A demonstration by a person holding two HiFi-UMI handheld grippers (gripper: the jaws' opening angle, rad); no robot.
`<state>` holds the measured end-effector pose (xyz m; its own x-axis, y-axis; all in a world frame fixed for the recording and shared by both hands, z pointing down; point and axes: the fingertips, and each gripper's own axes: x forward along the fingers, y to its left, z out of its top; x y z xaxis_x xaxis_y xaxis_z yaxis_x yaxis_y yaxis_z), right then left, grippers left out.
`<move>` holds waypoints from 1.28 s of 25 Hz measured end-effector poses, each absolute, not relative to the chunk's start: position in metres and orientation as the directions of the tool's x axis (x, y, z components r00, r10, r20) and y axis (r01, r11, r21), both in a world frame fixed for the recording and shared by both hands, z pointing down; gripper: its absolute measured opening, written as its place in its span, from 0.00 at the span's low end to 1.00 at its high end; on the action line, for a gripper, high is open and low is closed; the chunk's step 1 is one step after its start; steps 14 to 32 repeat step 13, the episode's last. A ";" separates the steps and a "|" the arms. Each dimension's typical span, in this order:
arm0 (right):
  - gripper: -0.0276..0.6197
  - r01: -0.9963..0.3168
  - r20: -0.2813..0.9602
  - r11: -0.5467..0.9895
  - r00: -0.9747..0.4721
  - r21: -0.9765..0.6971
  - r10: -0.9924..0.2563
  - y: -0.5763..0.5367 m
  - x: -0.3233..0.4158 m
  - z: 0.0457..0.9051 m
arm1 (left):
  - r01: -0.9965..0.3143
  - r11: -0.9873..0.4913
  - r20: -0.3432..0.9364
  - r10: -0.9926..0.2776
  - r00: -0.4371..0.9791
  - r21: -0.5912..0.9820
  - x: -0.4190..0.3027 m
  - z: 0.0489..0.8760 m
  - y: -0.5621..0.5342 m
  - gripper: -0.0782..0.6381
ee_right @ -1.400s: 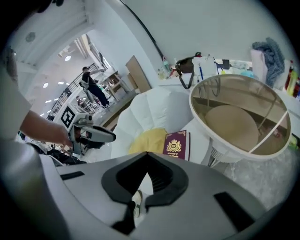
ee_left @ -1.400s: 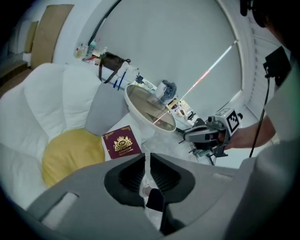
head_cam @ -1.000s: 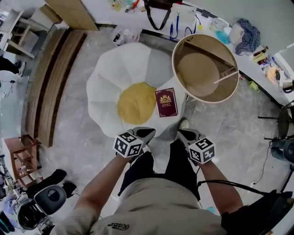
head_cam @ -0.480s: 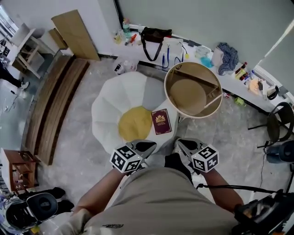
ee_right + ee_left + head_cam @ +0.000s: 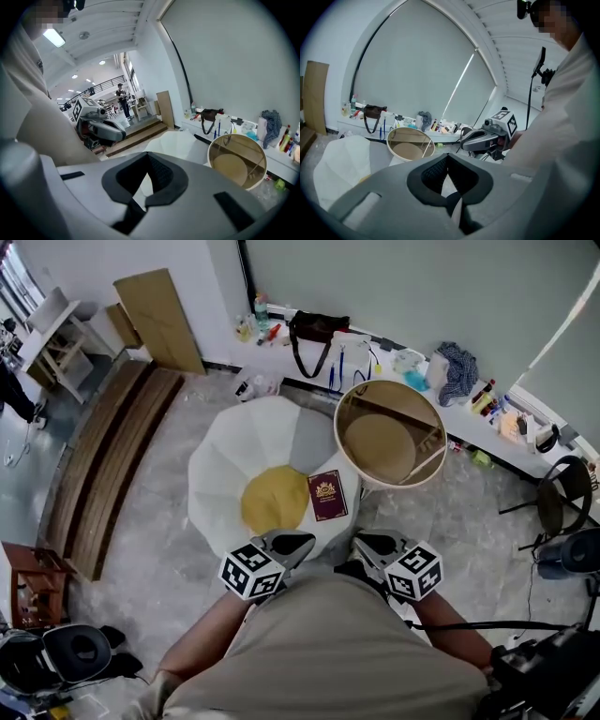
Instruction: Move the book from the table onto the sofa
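Observation:
A dark red book (image 5: 327, 495) lies flat on the flower-shaped sofa (image 5: 234, 460), at the right edge of its yellow centre, with nothing touching it. Just right of it stands the round glass-topped table (image 5: 375, 444), bare. My left gripper (image 5: 302, 540) and right gripper (image 5: 360, 542) hang side by side close to the person's body, short of the sofa's near edge and pointing toward it. Both are shut and hold nothing. The left gripper view shows shut jaws (image 5: 449, 161) with the right gripper (image 5: 480, 139) beyond; the right gripper view shows shut jaws (image 5: 147, 161) and the left gripper (image 5: 101, 130).
A low white ledge (image 5: 375, 338) along the far wall carries a black bag (image 5: 317, 329), bottles and a crumpled cloth (image 5: 455, 371). Wooden steps (image 5: 103, 456) run down the left. A wooden board (image 5: 159, 320) leans on the wall. A black chair (image 5: 562, 498) stands at the right.
Both grippers have risen and drawn back toward the body, and the view has lifted, so sofa and table look smaller. The book has stayed on the sofa.

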<state>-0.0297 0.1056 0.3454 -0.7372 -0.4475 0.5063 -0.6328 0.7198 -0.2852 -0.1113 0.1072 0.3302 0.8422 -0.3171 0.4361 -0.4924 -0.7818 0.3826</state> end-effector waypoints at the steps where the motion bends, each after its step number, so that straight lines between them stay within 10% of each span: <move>1: 0.06 -0.629 0.506 0.724 -0.739 -0.283 -0.445 0.106 -0.034 0.344 | -0.495 -0.779 0.435 -0.321 0.841 0.384 -0.115 0.330 0.108 0.12; 32: 0.06 -0.600 0.517 0.759 -0.747 -0.254 -0.418 0.114 -0.065 0.344 | -0.518 -0.755 0.424 -0.349 0.836 0.401 -0.151 0.339 0.117 0.12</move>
